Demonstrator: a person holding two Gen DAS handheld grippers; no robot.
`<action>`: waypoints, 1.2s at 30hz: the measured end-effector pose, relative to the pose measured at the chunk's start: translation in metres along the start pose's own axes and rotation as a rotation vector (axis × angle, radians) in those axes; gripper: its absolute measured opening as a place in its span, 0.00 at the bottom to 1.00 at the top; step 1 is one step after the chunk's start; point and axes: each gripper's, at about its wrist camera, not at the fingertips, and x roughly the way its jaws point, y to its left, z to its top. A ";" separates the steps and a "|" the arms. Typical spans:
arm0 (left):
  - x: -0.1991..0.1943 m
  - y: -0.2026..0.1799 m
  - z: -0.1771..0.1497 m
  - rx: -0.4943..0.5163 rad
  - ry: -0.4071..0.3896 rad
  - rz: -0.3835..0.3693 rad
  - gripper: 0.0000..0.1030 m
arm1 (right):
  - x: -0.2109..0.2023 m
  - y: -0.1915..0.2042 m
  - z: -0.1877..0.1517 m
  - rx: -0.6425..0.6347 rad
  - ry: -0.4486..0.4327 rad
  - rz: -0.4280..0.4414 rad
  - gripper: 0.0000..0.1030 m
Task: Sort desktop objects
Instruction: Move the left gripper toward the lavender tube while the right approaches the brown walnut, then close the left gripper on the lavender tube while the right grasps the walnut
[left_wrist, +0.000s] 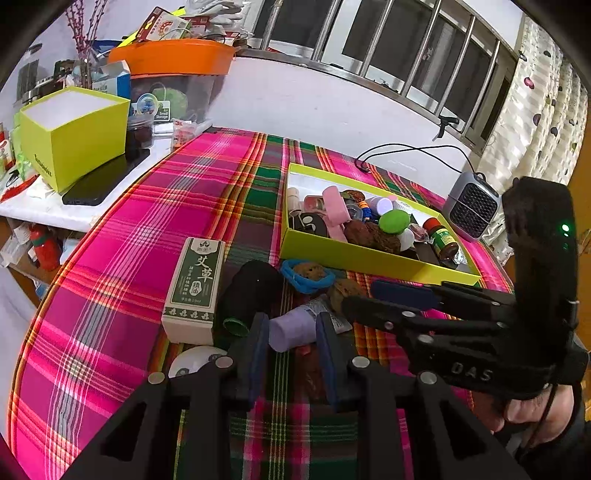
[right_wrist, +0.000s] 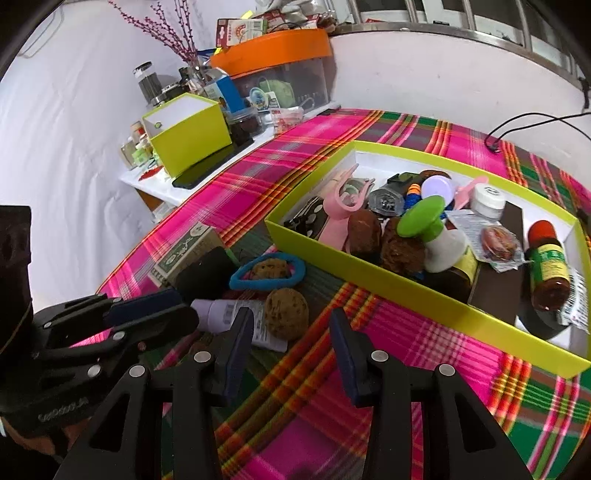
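My left gripper (left_wrist: 291, 338) is shut on the lilac cap of a small tube (left_wrist: 295, 323) that lies on the plaid cloth. My right gripper (right_wrist: 291, 332) stands open with nothing between its pads. A brown sponge ball (right_wrist: 286, 314) lies just beyond its fingertips, beside the tube (right_wrist: 236, 317). In the left wrist view the right gripper (left_wrist: 358, 301) comes in from the right towards that ball (left_wrist: 345, 290). Behind them lie a blue hair tie (right_wrist: 267, 277) around a second brown ball, a black cylinder (left_wrist: 247, 295) and a green-and-white carton (left_wrist: 194, 288). The lime tray (right_wrist: 406, 291) holds several small items.
A white round item (left_wrist: 195, 360) lies left of my left fingers. A small grey heater (left_wrist: 471, 206) with a black cable stands behind the tray. Beside the table, a white shelf carries a lime cube box (left_wrist: 74, 136), a phone and an orange-lidded bin (left_wrist: 173, 55).
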 end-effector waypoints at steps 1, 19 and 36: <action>0.000 0.000 0.000 0.003 -0.001 -0.002 0.26 | 0.002 0.000 0.001 -0.003 0.002 0.002 0.39; 0.023 -0.018 0.008 0.164 0.038 -0.015 0.28 | -0.014 -0.018 -0.017 0.050 -0.002 0.002 0.27; 0.034 -0.046 -0.006 0.238 0.119 0.010 0.28 | -0.045 -0.035 -0.043 0.096 -0.021 -0.030 0.26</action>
